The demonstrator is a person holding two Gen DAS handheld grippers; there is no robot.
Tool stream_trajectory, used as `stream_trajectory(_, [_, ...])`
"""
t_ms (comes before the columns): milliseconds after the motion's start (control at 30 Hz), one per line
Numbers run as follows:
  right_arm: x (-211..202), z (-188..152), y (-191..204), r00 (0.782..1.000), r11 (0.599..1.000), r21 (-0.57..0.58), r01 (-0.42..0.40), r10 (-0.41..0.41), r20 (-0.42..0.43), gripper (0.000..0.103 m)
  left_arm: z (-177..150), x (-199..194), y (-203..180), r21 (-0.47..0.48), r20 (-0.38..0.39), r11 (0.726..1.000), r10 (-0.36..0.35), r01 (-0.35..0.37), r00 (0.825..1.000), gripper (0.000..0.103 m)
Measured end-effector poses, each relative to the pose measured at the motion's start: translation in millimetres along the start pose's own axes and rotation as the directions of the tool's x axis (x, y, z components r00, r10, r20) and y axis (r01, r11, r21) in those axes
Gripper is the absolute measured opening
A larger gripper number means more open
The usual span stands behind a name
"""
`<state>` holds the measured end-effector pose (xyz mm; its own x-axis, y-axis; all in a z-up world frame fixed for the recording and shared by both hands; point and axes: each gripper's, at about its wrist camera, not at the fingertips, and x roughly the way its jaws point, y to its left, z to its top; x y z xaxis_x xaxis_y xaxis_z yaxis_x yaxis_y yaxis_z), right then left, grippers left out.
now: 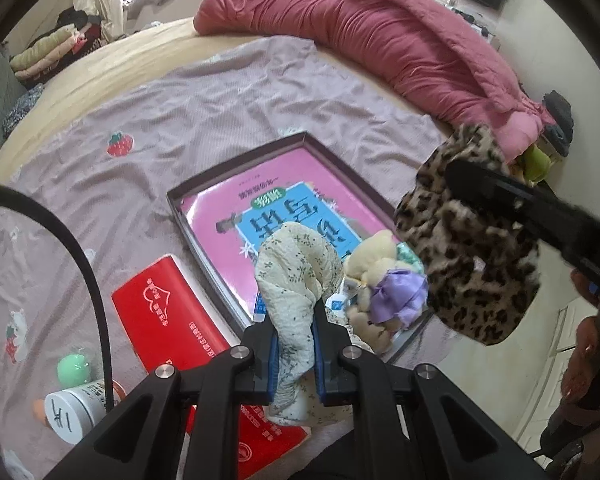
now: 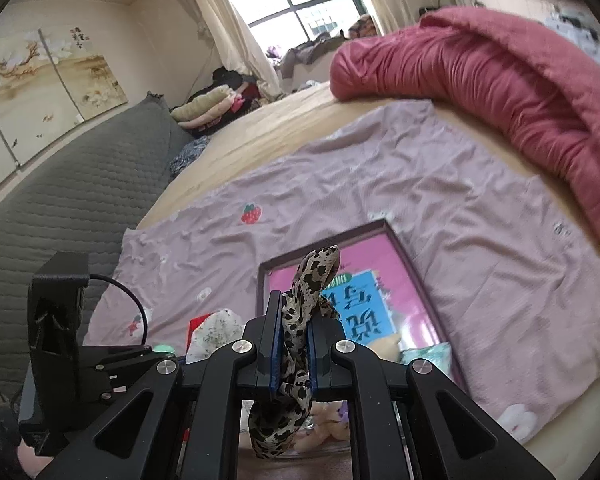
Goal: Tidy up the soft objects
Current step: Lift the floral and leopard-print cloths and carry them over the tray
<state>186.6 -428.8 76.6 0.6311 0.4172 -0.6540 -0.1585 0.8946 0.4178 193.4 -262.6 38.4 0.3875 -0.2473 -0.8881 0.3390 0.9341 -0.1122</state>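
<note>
- The left gripper (image 1: 296, 344) is pinching a pale floral cloth (image 1: 296, 280) between its blue-padded fingers (image 1: 271, 360); the cloth is arching up out of the grip and drooping over the near edge of the shallow box (image 1: 236, 164).
- The right gripper (image 2: 294, 344) is pinching a leopard-print cloth (image 2: 300, 320), its fingers (image 2: 274, 344) pressed tight on the fabric, one end standing up at 12 o'clock and a knot of it hanging below.
- In the left wrist view that leopard-print cloth (image 1: 468, 240) is hanging at 3 o'clock of the box, bunched around the right gripper's black body (image 1: 540, 216).
- The box is lying on a lilac sheet (image 1: 180, 120) spread over the bed (image 1: 120, 56), with a pink-and-blue book cover (image 1: 292, 200) filling its floor.
- A small plush bear (image 1: 374, 256) with a purple bow (image 1: 396, 292) is sitting in the box's near corner, just at 3 o'clock of the floral cloth.
- A red packet (image 1: 164, 320) is lying at 8 o'clock of the box, touching its edge.
- A white jar (image 1: 72, 412) and a green round thing (image 1: 74, 368) are resting at 9 o'clock of the left gripper.
- A rolled pink quilt (image 1: 380, 32) is stretching across the bed at 1 o'clock, well apart from the box.
</note>
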Motion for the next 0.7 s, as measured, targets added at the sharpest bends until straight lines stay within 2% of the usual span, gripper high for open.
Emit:
stream_trajectory(200, [42,-22,-14,0.997,0.998,0.043,-0.037,0.04,-0.064,0.01,0,19,6,-0.015,-0.034,1.0,-0.008,0.007,0.999,0.014])
stream_trajectory(433, [70,-40,-30,0.985,0.994,-0.032,0.104,-0.108,-0.132,0.013,2,41,7,-0.006,-0.074,1.0,-0.009,0.008,0.997,0.014])
stream_trajectory(700, [70,-43,-45,0.97,0.975,-0.102,0.2,-0.211,-0.121,0.018,7,65,4,0.001,-0.102,1.0,-0.007,0.007,0.995,0.014])
